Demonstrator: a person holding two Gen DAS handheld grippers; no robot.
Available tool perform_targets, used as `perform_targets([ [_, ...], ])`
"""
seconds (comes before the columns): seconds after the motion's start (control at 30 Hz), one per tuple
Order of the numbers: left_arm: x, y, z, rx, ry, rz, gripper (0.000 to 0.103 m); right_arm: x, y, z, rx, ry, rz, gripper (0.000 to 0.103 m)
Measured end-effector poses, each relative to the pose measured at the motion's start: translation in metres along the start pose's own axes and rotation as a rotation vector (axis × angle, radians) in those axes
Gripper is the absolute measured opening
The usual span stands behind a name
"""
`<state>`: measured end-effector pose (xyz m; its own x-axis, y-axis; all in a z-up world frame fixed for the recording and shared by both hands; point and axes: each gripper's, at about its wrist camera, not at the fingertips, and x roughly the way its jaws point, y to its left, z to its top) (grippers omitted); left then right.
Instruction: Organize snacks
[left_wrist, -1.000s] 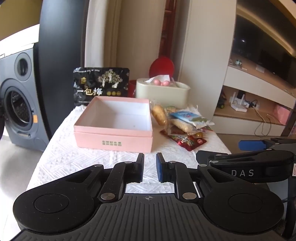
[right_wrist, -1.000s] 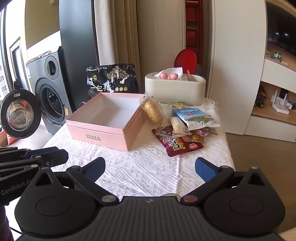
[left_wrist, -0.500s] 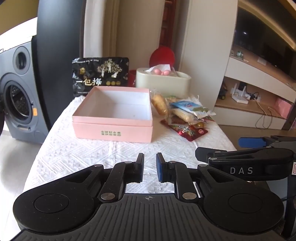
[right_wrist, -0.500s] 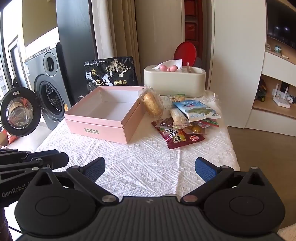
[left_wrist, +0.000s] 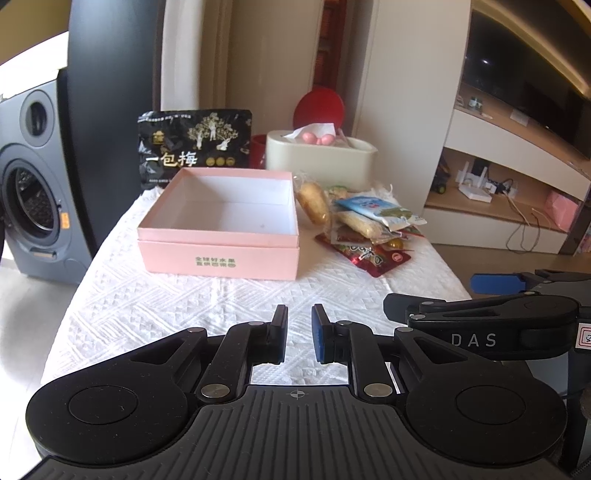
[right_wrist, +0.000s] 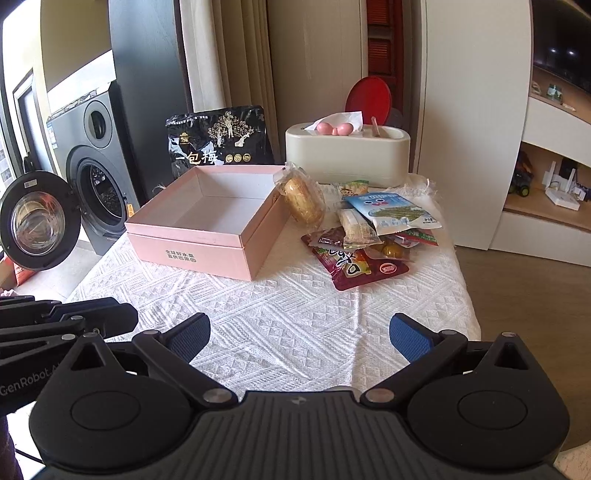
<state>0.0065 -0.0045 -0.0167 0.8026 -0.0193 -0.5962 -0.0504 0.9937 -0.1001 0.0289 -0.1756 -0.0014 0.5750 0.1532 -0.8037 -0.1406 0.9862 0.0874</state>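
An open, empty pink box (left_wrist: 221, 236) (right_wrist: 207, 236) sits on the white-clothed table (left_wrist: 155, 302) (right_wrist: 295, 314). Right of it lies a pile of snack packets: a wrapped round pastry (left_wrist: 314, 203) (right_wrist: 303, 201) leaning on the box, a blue-white packet (left_wrist: 380, 210) (right_wrist: 395, 212), a red packet (left_wrist: 369, 254) (right_wrist: 362, 267). A black plum bag (left_wrist: 195, 146) (right_wrist: 219, 138) stands behind the box. My left gripper (left_wrist: 298, 334) is nearly shut and empty, over the table's near edge. My right gripper (right_wrist: 299, 338) is open wide and empty, short of the snacks.
A cream tissue box (left_wrist: 321, 157) (right_wrist: 347, 151) stands at the table's back right, a red round lid (right_wrist: 367, 98) behind it. A washing machine (right_wrist: 92, 162) with its door open stands left of the table. Shelves (left_wrist: 517, 173) are to the right.
Both grippers have moved forward and slightly up, so the box and snacks look nearer. Neither gripper's opening has changed.
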Motion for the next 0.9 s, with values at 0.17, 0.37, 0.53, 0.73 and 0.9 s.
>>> perform_targets([
  [0.17, -0.0002, -0.0004, 0.0003, -0.001, 0.001, 0.001, 0.018, -0.0001, -0.0008, -0.0002, 0.002, -0.001, -0.001, 0.103],
  [0.37, 0.0012, -0.0009, -0.0006, -0.004, 0.010, -0.002, 0.018, 0.0002, -0.0012, -0.0018, 0.004, 0.003, 0.003, 0.103],
  [0.53, 0.0009, -0.0008, -0.0004, -0.005, 0.013, -0.004, 0.018, 0.0001, -0.0009, -0.0026, 0.007, 0.006, 0.005, 0.103],
  [0.73, 0.0005, -0.0012, -0.0011, -0.006, 0.013, -0.004, 0.018, 0.0004, -0.0009, -0.0024, 0.009, 0.006, 0.003, 0.103],
  [0.9, 0.0000, -0.0015, -0.0027, -0.007, 0.013, -0.008, 0.018, -0.0008, -0.0006, -0.0026, 0.006, 0.006, 0.003, 0.103],
])
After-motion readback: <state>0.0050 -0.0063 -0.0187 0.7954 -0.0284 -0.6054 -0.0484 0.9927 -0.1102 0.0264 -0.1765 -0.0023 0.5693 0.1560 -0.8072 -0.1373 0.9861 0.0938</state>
